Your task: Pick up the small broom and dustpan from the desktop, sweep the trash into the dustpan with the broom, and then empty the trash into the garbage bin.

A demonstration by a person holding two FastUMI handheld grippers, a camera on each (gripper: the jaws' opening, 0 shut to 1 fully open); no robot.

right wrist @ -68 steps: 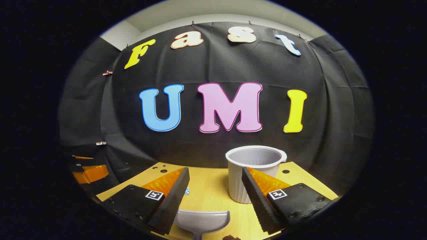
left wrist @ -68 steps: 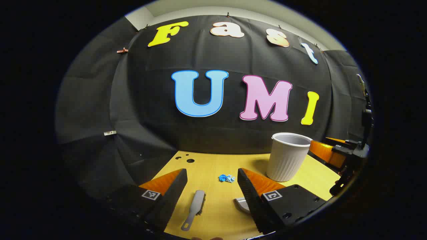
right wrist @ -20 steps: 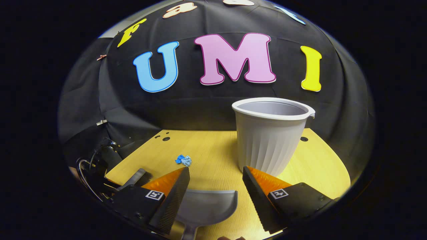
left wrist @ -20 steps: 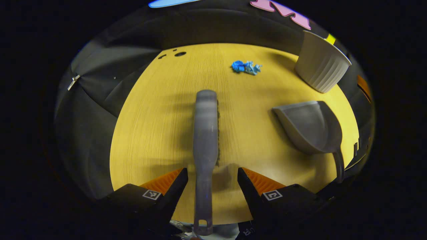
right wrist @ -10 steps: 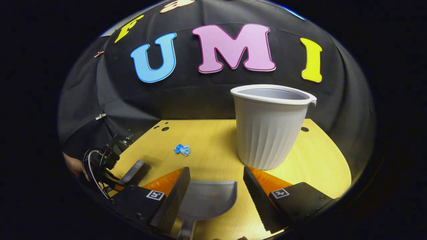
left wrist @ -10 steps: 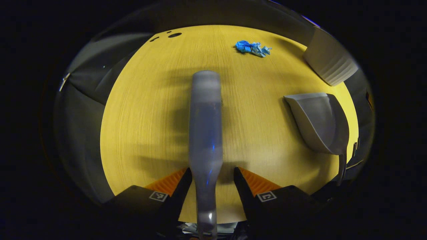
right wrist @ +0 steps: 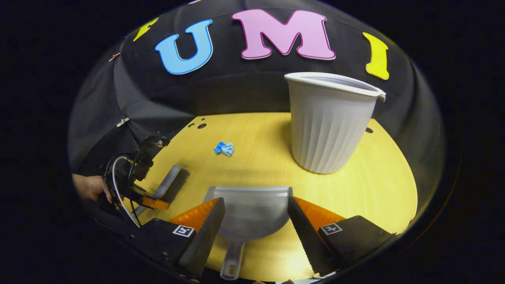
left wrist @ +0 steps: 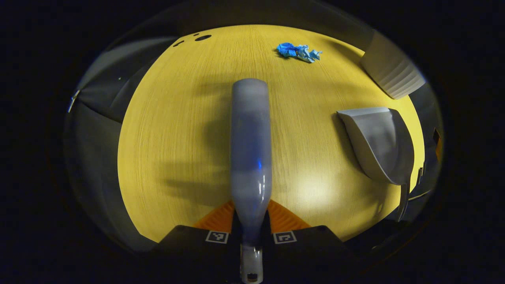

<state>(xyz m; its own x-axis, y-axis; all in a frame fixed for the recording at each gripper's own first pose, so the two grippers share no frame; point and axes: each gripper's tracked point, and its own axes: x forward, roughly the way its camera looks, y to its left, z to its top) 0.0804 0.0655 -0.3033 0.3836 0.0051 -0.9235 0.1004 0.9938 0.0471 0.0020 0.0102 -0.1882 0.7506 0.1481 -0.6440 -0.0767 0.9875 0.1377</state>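
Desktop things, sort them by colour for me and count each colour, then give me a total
Grey: 3, the broom, the dustpan and the garbage bin.
Blue: 1, the crumpled trash.
Total: 4 things on the desktop.

Grey small broom (left wrist: 251,146) is lying lengthwise, head pointing to 12 o'clock, handle at 6. Grey dustpan (right wrist: 250,211) is resting flat at its 3 o'clock, mouth facing the crumpled blue trash (left wrist: 298,52). Ribbed white garbage bin (right wrist: 330,122) is standing upright at 2 o'clock.
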